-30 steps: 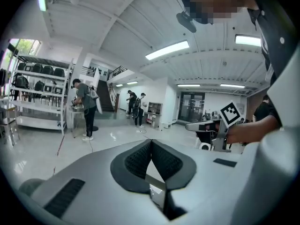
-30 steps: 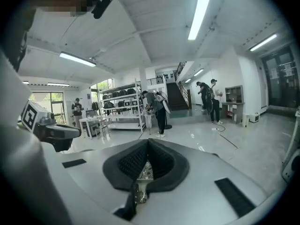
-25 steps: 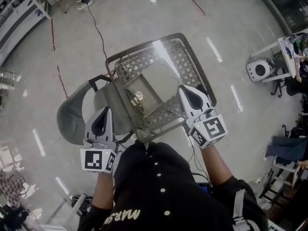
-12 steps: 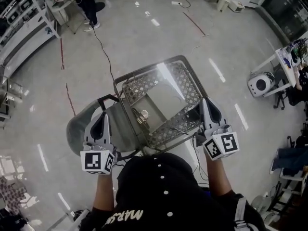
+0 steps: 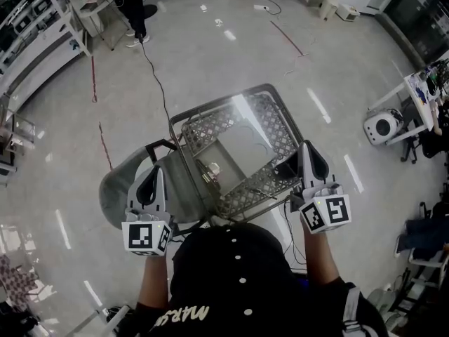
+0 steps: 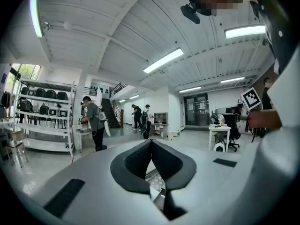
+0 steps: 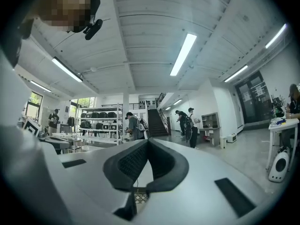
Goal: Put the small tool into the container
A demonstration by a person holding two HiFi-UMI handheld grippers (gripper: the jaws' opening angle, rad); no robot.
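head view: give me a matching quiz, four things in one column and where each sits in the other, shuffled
Things:
1. left tongs
2. right tongs
3. mesh basket
4. white round machine

Places:
a. far right of the picture, on the floor
b. centre of the picture
c. beside the basket's right corner
d. over the grey rounded shape left of the basket

Pairs: 1-d, 2-c, 3-b, 4-a
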